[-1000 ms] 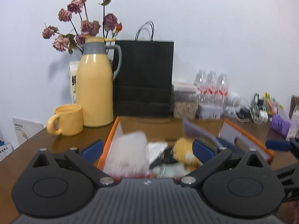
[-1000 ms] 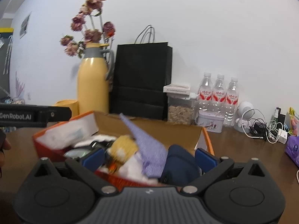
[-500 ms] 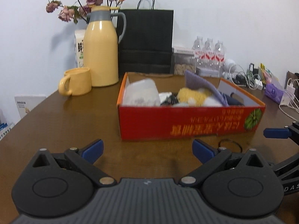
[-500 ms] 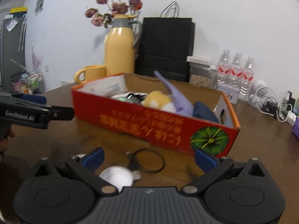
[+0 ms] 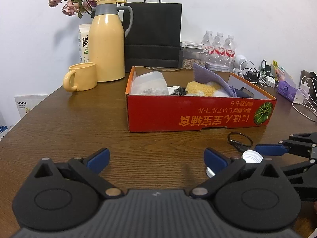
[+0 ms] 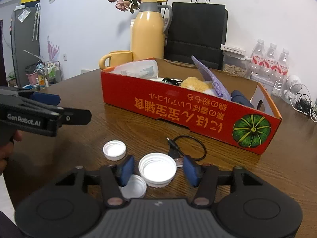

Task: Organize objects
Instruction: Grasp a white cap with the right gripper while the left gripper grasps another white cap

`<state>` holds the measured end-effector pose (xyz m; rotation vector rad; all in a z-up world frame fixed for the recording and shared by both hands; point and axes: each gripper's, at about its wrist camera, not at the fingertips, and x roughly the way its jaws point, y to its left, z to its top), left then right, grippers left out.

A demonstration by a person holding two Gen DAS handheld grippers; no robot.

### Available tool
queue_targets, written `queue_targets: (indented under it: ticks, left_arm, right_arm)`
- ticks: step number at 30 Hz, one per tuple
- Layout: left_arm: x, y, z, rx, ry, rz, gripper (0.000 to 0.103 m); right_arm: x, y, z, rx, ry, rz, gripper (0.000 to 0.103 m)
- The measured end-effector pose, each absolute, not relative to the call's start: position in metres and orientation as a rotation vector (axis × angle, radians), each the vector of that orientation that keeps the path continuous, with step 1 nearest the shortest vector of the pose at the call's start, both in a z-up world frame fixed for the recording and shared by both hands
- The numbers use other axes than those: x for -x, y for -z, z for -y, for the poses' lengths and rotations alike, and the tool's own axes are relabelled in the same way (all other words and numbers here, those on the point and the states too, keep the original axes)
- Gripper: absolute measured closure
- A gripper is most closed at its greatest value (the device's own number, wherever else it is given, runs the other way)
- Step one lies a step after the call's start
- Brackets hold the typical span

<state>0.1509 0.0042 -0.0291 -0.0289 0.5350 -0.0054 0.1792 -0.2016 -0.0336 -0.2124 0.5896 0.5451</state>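
Several white caps lie on the wooden table in front of a red cardboard box [image 6: 178, 107]. My right gripper [image 6: 158, 169] hangs low over the large white cap [image 6: 157, 168]. Its jaws are closing with that cap between them, and a thin gap still shows on each side. A smaller cap [image 6: 114, 149] lies to the left, and another cap [image 6: 133, 186] sits partly under the left finger. A coiled black USB cable [image 6: 188, 146] lies just beyond. My left gripper [image 5: 156, 156] is open over bare table, with nothing between its fingers.
The box holds a clear plastic tub [image 5: 148, 83], a yellow fuzzy item [image 5: 200, 88], a purple cloth [image 5: 212, 77] and a dark blue item. Behind it stand a yellow thermos [image 5: 107, 45], a mug [image 5: 81, 77], a black paper bag [image 5: 152, 35], water bottles [image 5: 219, 47] and chargers [image 5: 257, 75].
Both grippers drew back from over the box and sank toward the table in front of it. The right jaws narrowed around the large white cap. The left jaws stayed wide.
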Motion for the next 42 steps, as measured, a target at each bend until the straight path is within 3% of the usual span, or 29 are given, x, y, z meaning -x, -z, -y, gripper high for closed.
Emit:
queue_targets:
  ticks: [2, 29, 32, 37, 39, 42]
  left_arm:
    - [-0.151, 0.03, -0.003, 0.026, 0.006, -0.539, 0.0]
    - [-0.173, 0.049, 0.051, -0.029, 0.101, -0.648, 0.001]
    - [-0.175, 0.05, 0.052, -0.019, 0.101, -0.658, 0.011]
    - [-0.174, 0.05, 0.054, -0.014, 0.108, -0.662, 0.042]
    - [-0.173, 0.049, 0.056, -0.01, 0.119, -0.655, 0.071]
    - [-0.172, 0.048, 0.055, 0.008, 0.14, -0.65, 0.073]
  right_arm:
    - [-0.179, 0.034, 0.203, 0.206, -0.551, -0.59, 0.064]
    - [-0.188, 0.025, 0.247, 0.096, -0.418, -0.474, 0.064]
    - [-0.186, 0.024, 0.246, 0.096, -0.42, -0.468, 0.064]
    - [-0.185, 0.024, 0.245, 0.1, -0.425, -0.462, 0.064]
    - [-0.184, 0.024, 0.245, 0.101, -0.426, -0.461, 0.064]
    - [-0.184, 0.023, 0.245, 0.103, -0.426, -0.461, 0.064]
